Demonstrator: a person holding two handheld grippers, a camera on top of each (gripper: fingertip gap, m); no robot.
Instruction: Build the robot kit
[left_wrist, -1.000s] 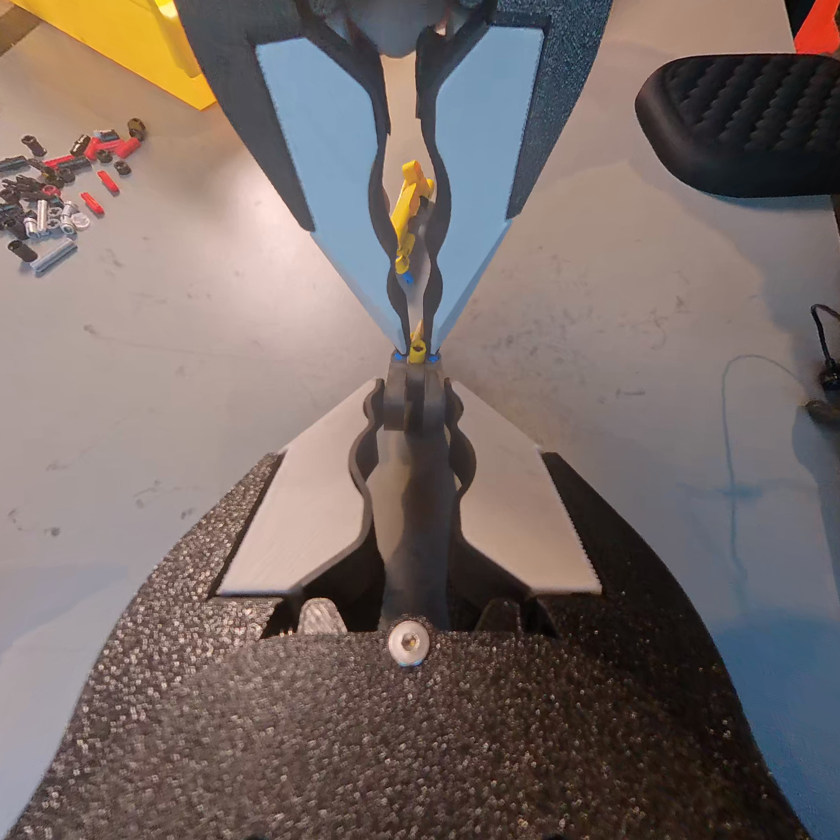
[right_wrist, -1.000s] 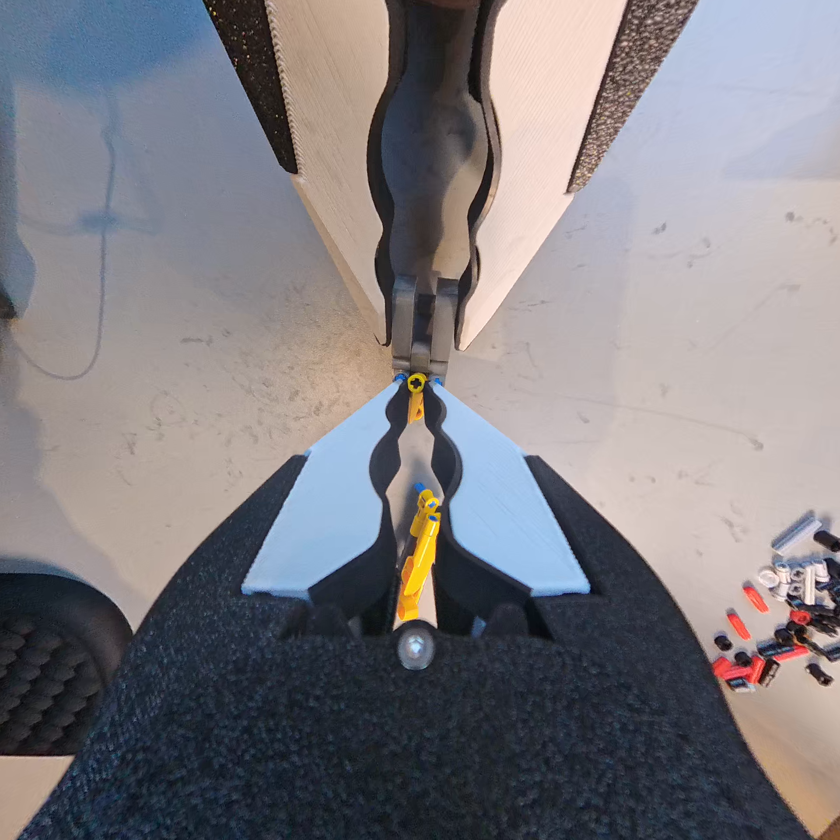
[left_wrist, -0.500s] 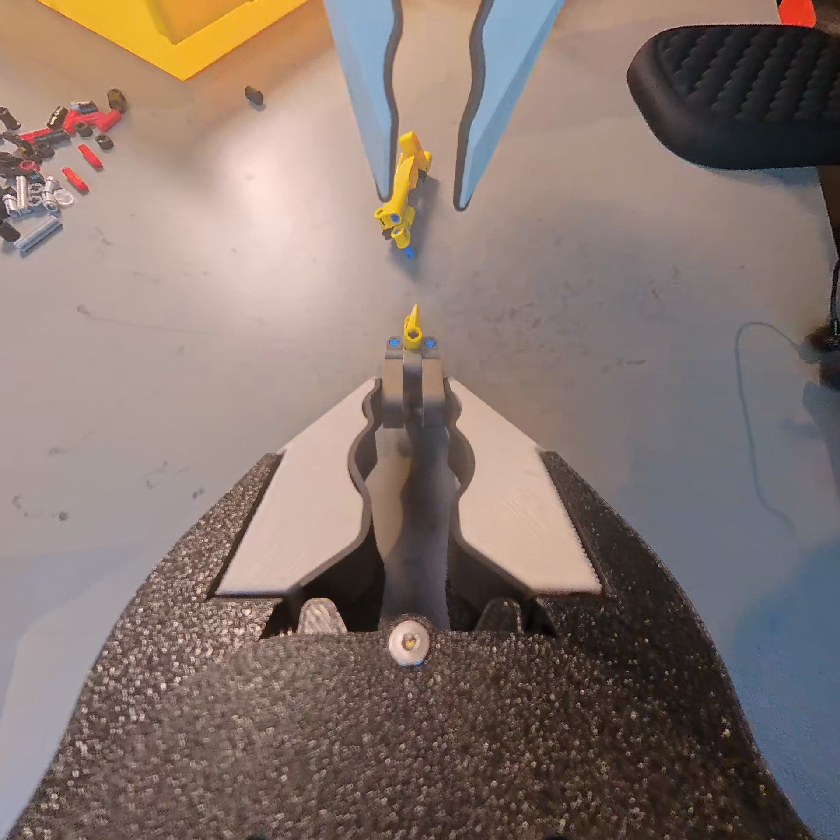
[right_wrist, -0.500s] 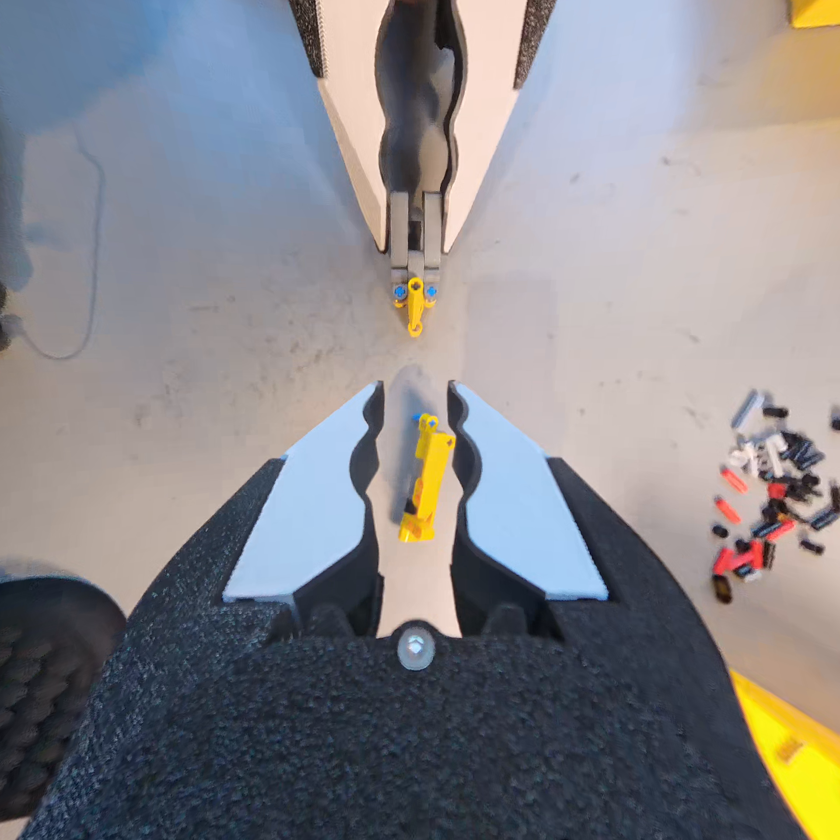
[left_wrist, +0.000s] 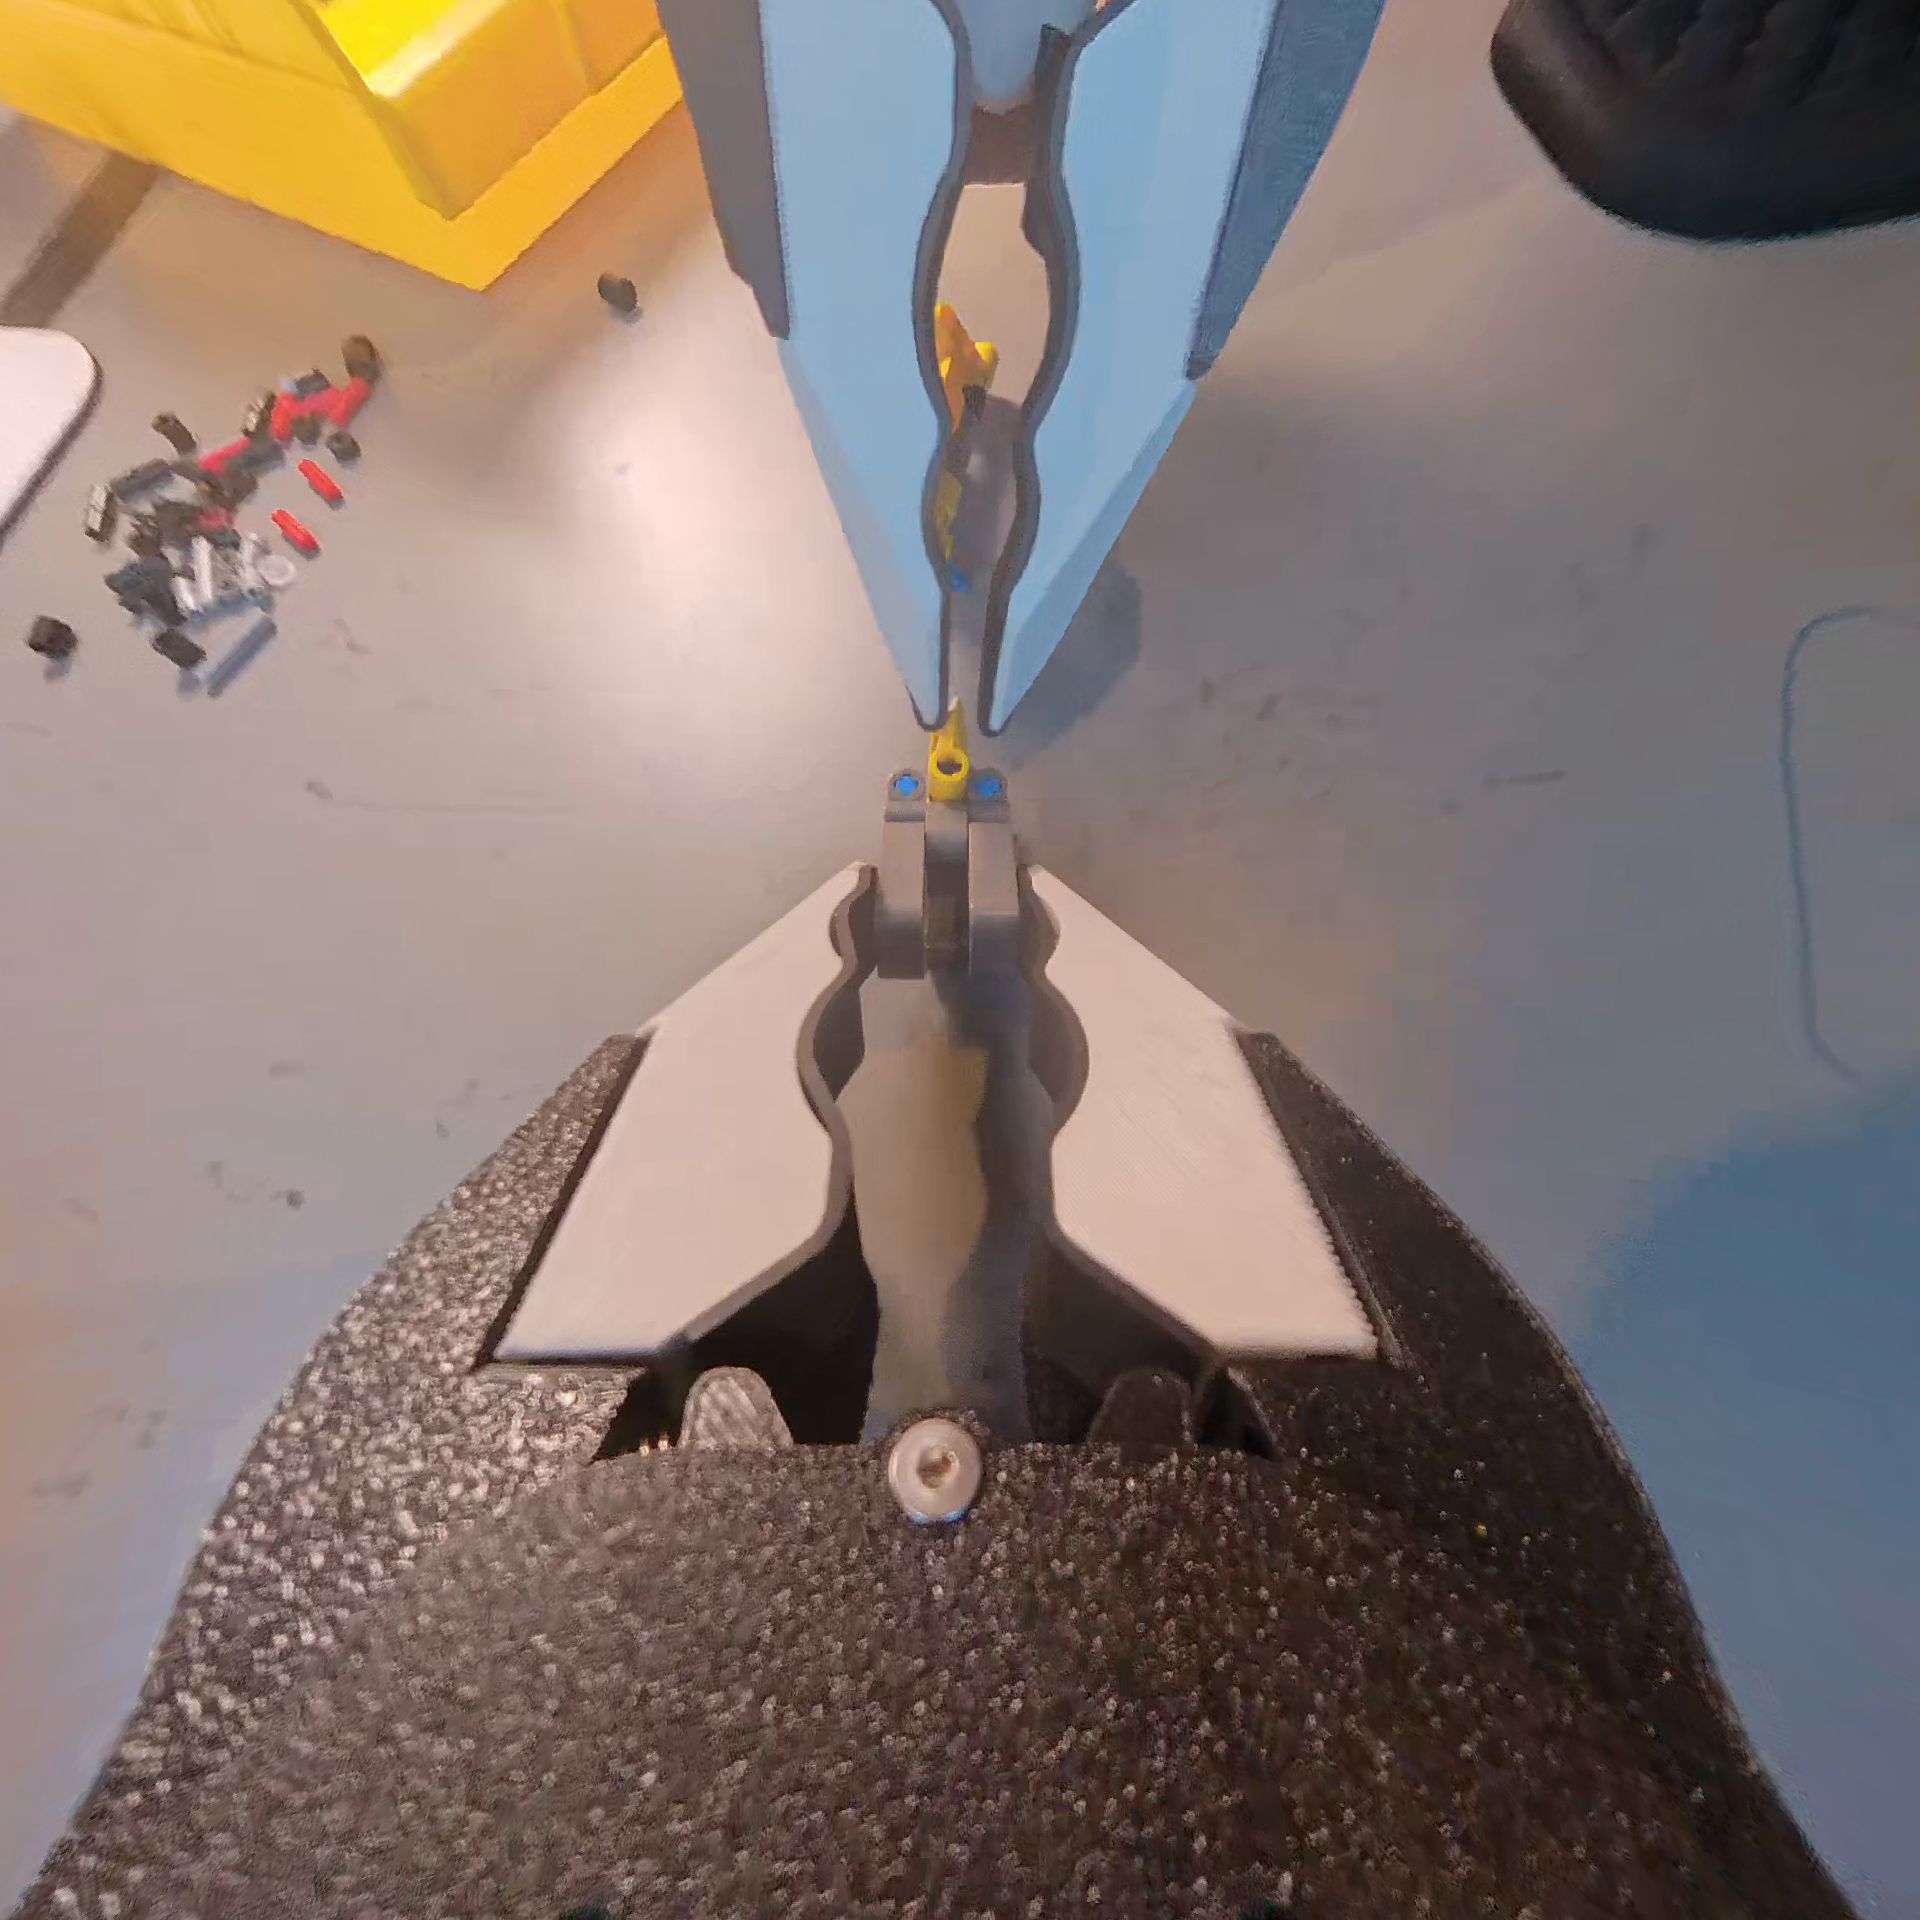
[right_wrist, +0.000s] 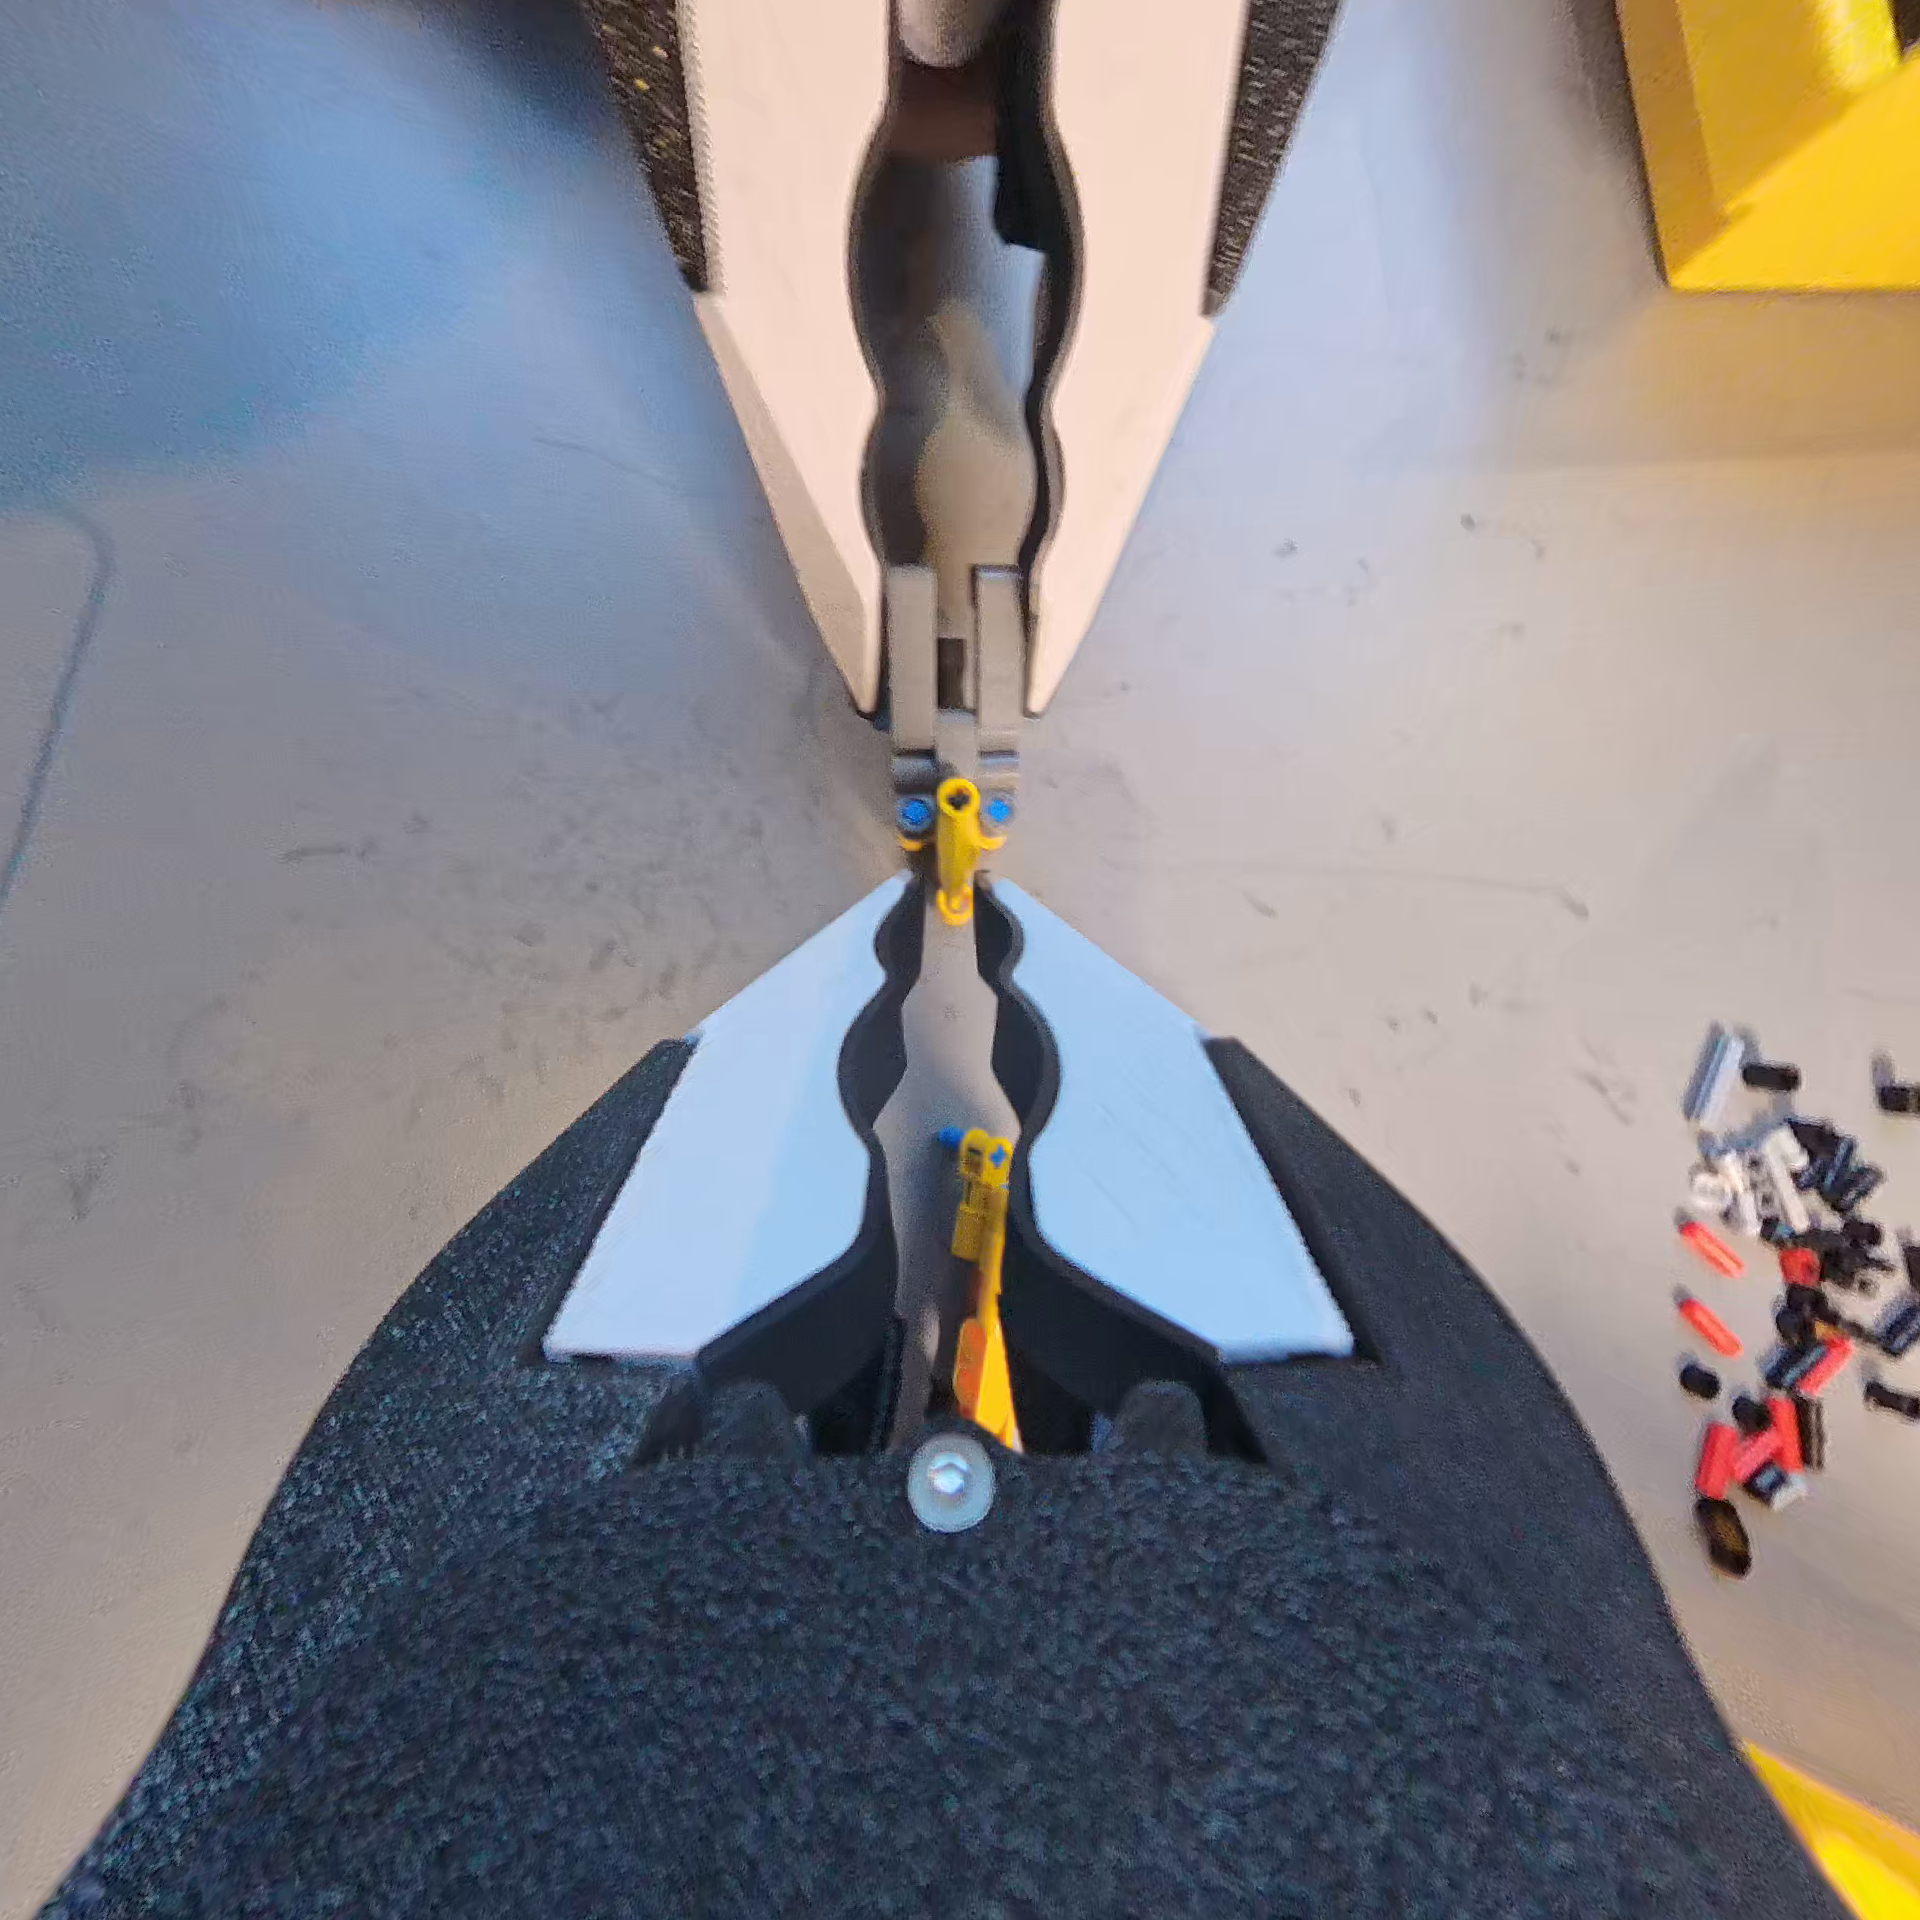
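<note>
Left wrist view shows the left tongs (left_wrist: 948, 883) clamped on a small grey block assembly (left_wrist: 945, 894), which carries two blue pins and a little yellow connector (left_wrist: 948, 774) at its far end. Directly opposite, at 12 o'clock, the right tongs (left_wrist: 961, 717) point back with blue-faced fingers (left_wrist: 1101, 343); their tips stand narrowly apart, just beyond the yellow connector's point, and whether they touch it cannot be told. A longer yellow piece (left_wrist: 961, 358) lies on the grey desk (left_wrist: 520, 831) under the right tongs. At 10 o'clock sits a heap of small black, red and grey parts (left_wrist: 208, 509), at 11 o'clock a yellow bin (left_wrist: 343, 114), and at 1 o'clock a black textured pad (left_wrist: 1714, 104).

Right wrist view has the right tongs (right_wrist: 948, 883) slightly parted at the tips, the connector's (right_wrist: 956, 842) lower end reaching between them. The longer yellow piece (right_wrist: 982, 1247) lies loose on the desk (right_wrist: 416, 831) between the fingers, nearer the base. The parts heap (right_wrist: 1797, 1278) sits at 3 o'clock.
</note>
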